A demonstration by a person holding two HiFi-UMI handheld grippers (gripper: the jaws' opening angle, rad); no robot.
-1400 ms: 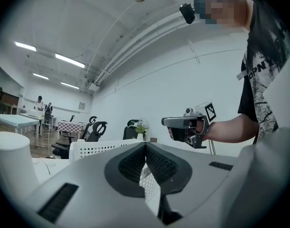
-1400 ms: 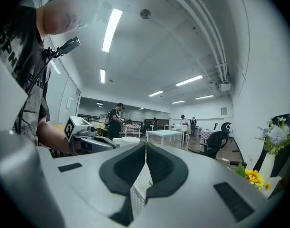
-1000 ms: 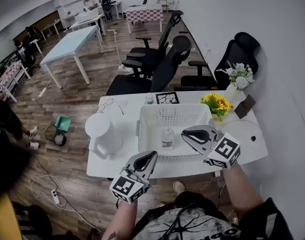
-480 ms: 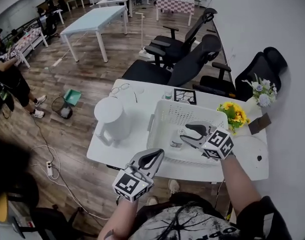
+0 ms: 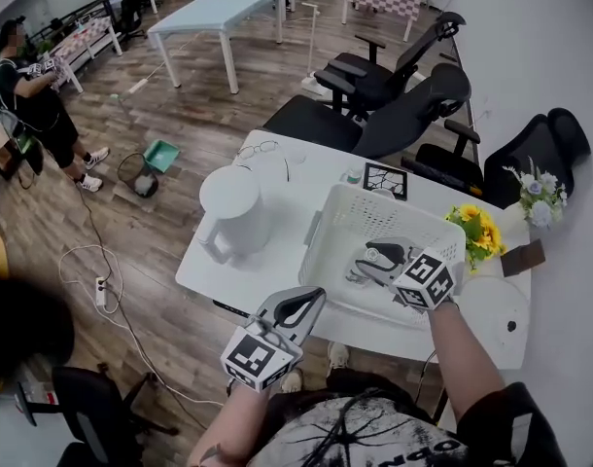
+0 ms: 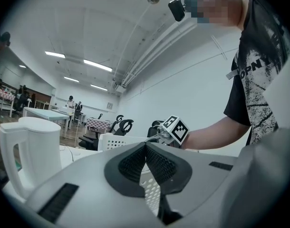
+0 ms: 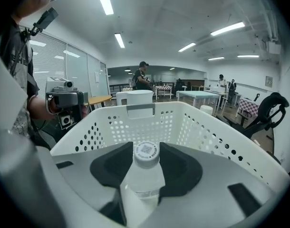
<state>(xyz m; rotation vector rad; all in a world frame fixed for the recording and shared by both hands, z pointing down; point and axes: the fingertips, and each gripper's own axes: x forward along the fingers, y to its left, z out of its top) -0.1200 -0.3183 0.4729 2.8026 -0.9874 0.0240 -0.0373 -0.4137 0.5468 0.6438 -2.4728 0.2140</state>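
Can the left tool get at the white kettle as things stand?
Likely yes: kettle stands left of the basket, nothing between it and the left tool; jaws are shut, though.

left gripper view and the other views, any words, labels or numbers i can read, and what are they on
"OPN": white letters on the person's black printed T-shirt; the rest of the word cannot be read.
White cap of the clear plastic bottle between the jaws of the right tool: a square code with small print, too blurred to read.
Black-and-white marker cube on that tool: square pattern only, no words.
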